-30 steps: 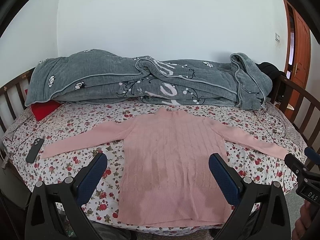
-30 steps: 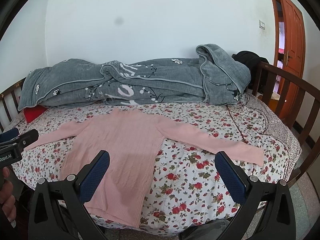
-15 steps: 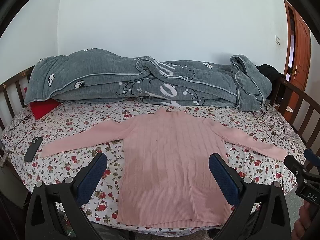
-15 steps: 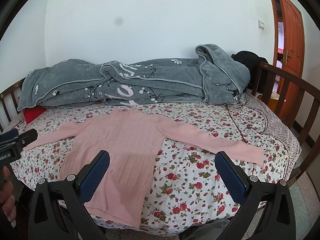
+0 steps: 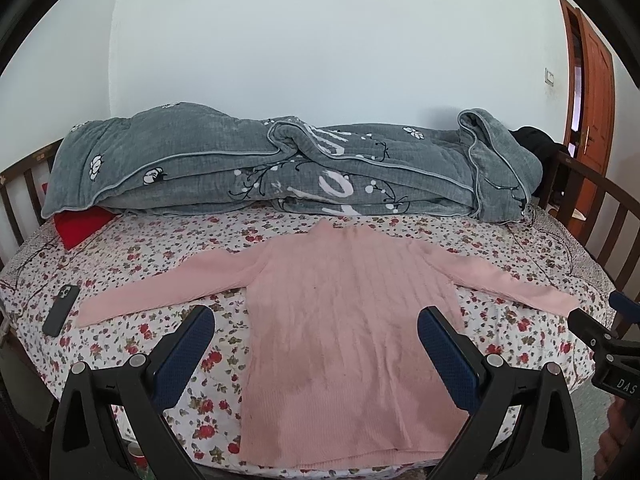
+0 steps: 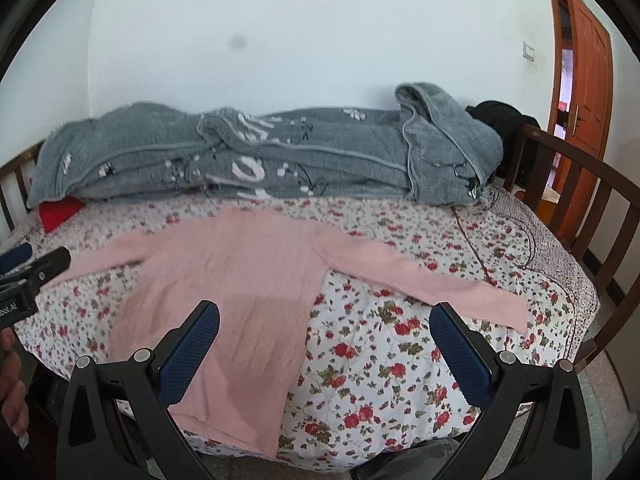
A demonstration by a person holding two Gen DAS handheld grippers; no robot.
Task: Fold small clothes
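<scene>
While a dark phone (image 5: 60, 309) lies at the left on the floral bed sheet (image 5: 168, 248), the pink sweater (image 5: 344, 300) is spread flat with sleeves out, its body beyond and between the left gripper (image 5: 316, 344) fingers, jaws wide apart, empty. Further right, the right gripper (image 6: 324, 340) is likewise spread, sweater ahead-left, untouched.

Plain white wall (image 5: 320, 40) behind bed (image 5: 168, 240) with floral sheet; dark wooden rails (image 6: 568, 200) at sides; orange-brown door (image 6: 584, 80) far right; soft daylight.
</scene>
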